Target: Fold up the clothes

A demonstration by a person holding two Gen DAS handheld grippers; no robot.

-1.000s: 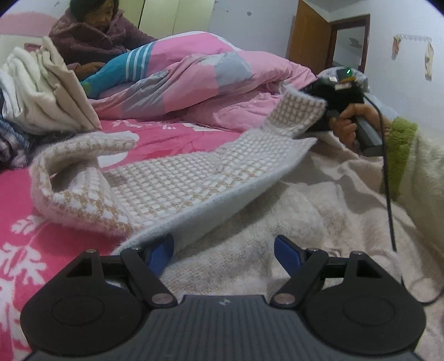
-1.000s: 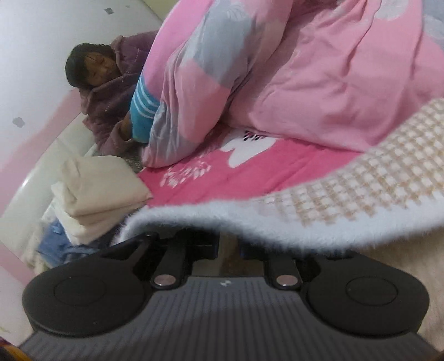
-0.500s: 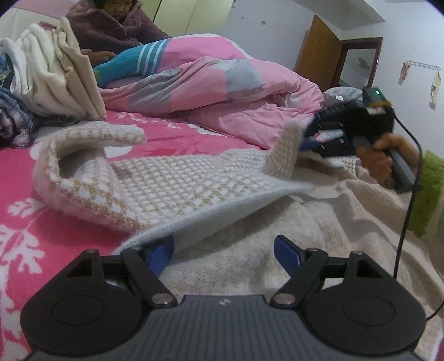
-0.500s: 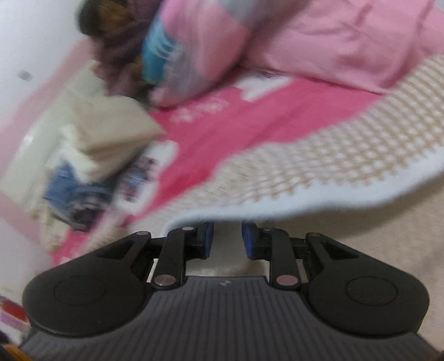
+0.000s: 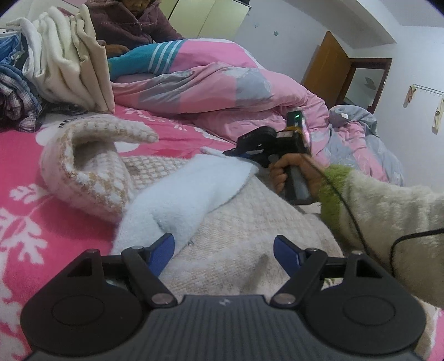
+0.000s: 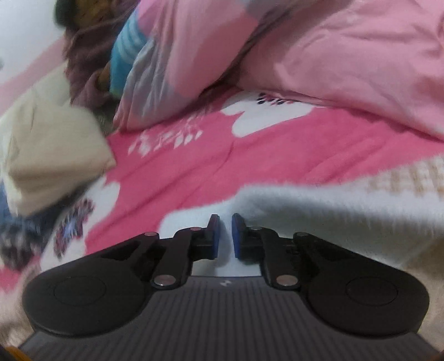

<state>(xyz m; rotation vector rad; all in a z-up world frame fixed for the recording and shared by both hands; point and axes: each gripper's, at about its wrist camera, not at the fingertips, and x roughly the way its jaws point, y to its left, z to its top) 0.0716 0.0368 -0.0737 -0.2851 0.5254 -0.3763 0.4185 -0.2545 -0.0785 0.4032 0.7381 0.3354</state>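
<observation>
bedding fills both views: a pink floral sheet (image 5: 25, 155) is spread across the near and left part of the scene, and a rumpled pink and grey quilt (image 5: 211, 94) is heaped at the far side. a seated person in a purple fleece top (image 5: 125, 25) is seen at the far left, behind the quilt. a stack of folded cream and white clothes (image 5: 69, 64) is set at the far left on the sheet, with a checked garment (image 5: 16, 102) just beside it.

the task's thing, a cream and tan checked knit garment with a pale fleece lining (image 5: 177, 194), is laid in the middle of the bed, partly over a beige knit piece (image 5: 249, 222); one end is curled upward at the left, and the lining is turned up along the middle.

the right gripper (image 5: 236, 151) is held by a hand (image 5: 288, 172) in a green-cuffed fleece sleeve at the right, with its tips at the far edge of the lining. its jaws are closing, nearly together; in the blurred right wrist view only a narrow gap is shown between the blue pads (image 6: 238, 236), the lining lies beneath and beyond them, and whether any of it is pinched cannot be told.

the left gripper (image 5: 223, 250) is kept released, jaws wide apart, with the left pad (image 5: 162, 251) touching the near end of the lining and nothing clamped.
</observation>
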